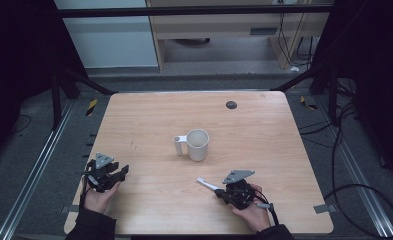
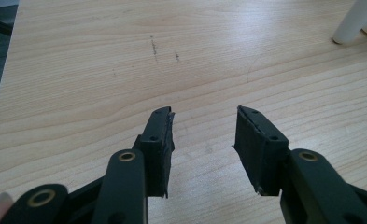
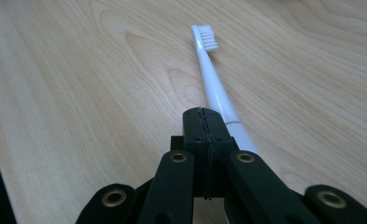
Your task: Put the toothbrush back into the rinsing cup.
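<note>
- Holding toothbrush (image 3: 215, 88) in right gripper (image 3: 204, 116); jaws closed together, handle running just beside and under the tips, so clamp on it looking likely but not certain.
- Keeping grip low on the handle, bristle end pointing away from the hand.
- Keeping head off the table (image 1: 149, 115) when carrying toward mug (image 1: 198, 144) at centre.
- Tilting upright before lowering into the mug; avoiding the rim.
- Keeping left gripper (image 2: 204, 135) idle at near left edge, jaws standing apart, nothing between.
- Looking at toothbrush: slim, white, glossy, white bristles; lying near right front of table.
</note>
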